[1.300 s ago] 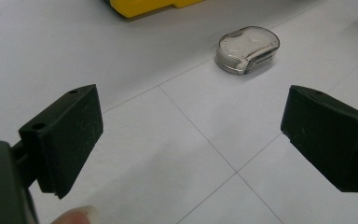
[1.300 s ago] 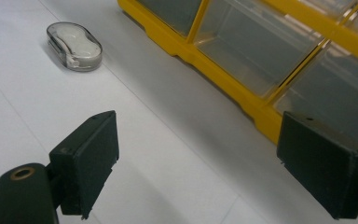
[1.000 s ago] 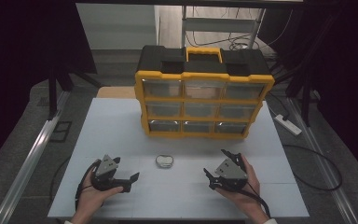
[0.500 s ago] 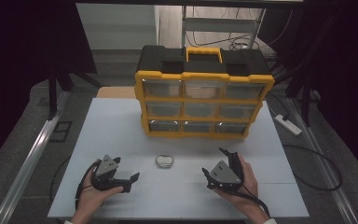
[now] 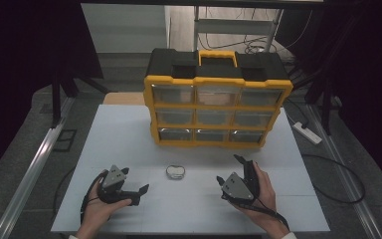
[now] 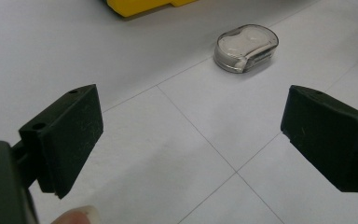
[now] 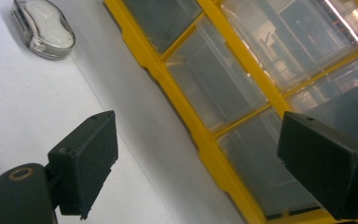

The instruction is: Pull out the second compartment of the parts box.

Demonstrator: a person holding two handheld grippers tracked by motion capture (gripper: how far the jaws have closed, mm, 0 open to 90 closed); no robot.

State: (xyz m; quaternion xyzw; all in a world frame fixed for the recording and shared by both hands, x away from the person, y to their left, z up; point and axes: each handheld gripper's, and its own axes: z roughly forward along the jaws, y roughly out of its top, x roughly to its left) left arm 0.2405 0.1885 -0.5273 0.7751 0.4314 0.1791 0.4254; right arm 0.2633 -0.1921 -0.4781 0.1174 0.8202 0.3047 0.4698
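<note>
A small clear plastic case with a white kidney-shaped insert lies flat on the white desk, roughly midway between the two grippers and a little in front of the drawer cabinet. In the left gripper view the same clear case sits ahead of the fingers and slightly to one side, well apart from them; in the right gripper view it appears at the upper left corner, off the line of the fingers.

The left gripper rests low near the desk's front edge, held in the person's left hand, its fingers spread wide with nothing between them. The right gripper, in the right hand, is likewise spread wide and empty; it is tipped so that it looks toward the cabinet's lower drawers.

Behind the case stands a yellow-framed cabinet with a black top and handle and nine translucent drawers, all of which look shut from here.

As a judgement, the work has barely begun: the case is untouched and no drawer is pulled out. Likely left: reaching for the case, closing on it, and perhaps opening a drawer to stow it.
</note>
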